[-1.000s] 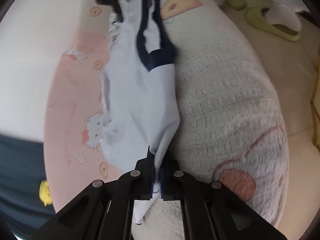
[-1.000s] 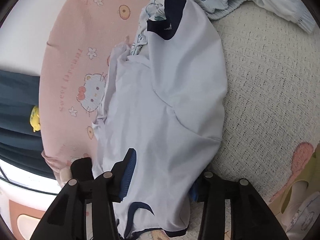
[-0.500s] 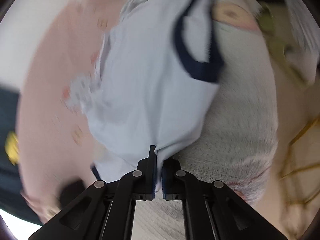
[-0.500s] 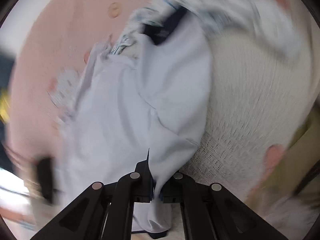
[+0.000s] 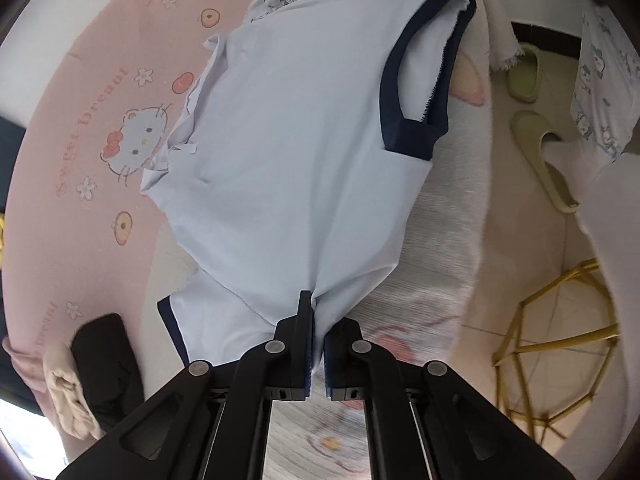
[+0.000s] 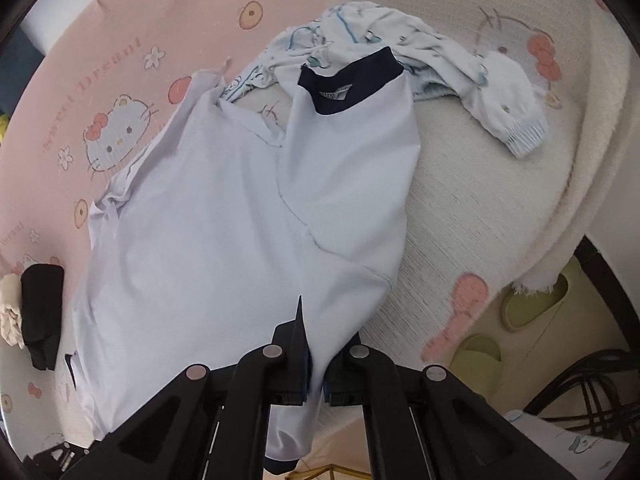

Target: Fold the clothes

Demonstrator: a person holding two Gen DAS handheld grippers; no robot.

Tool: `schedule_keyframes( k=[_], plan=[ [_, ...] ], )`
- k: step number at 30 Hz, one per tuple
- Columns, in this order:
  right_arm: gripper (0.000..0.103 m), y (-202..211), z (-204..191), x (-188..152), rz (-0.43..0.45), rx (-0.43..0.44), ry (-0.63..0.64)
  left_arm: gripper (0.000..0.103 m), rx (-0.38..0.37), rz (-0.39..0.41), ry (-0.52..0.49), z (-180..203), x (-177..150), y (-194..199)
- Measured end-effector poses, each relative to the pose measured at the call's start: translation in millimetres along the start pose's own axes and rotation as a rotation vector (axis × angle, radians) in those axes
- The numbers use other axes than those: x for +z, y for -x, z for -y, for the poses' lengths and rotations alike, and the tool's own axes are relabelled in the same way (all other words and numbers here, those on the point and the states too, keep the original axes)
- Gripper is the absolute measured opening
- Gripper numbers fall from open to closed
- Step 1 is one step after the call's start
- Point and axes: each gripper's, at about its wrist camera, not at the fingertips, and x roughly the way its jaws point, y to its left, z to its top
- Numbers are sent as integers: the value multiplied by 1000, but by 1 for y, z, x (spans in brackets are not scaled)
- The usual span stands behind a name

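Pale blue sleeveless shirt with navy trim [image 5: 296, 152] lies across the pink cartoon-print bed cover [image 5: 100, 128], long axis running away from both grippers. Left gripper [image 5: 317, 332] and right gripper [image 6: 314, 360] each pinch its near edge, jaws fully closed.

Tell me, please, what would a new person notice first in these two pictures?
First, the pale blue shirt with navy trim, spread across the middle of the bed and pinched at its near edge by both the left claw and the right claw. Next, the pink cartoon-cat blanket under its left side, and the crumpled printed garment lying beyond the navy collar.
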Motion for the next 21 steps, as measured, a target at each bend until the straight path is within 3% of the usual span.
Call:
schedule_keyframes(
  k=[7,12,13,15,17,21],
  plan=[
    [0,4,23,-6,-38,58,-34,3,31,28,-22,2,-6,0],
    [4,5,26,-5,-46,75,-19,6,205,98,-156,22,-15,3],
    [6,8,27,-5,-41,81,-28,6,211,98,-169,25,-18,3],
    [28,13,30,-5,-32,102,-45,6,224,99,-195,32,-22,4],
    [39,19,33,-4,-27,120,-52,7,267,123,-211,44,-26,12],
    [40,44,41,-9,6,110,-42,13,357,150,-274,53,-35,18]
  ],
)
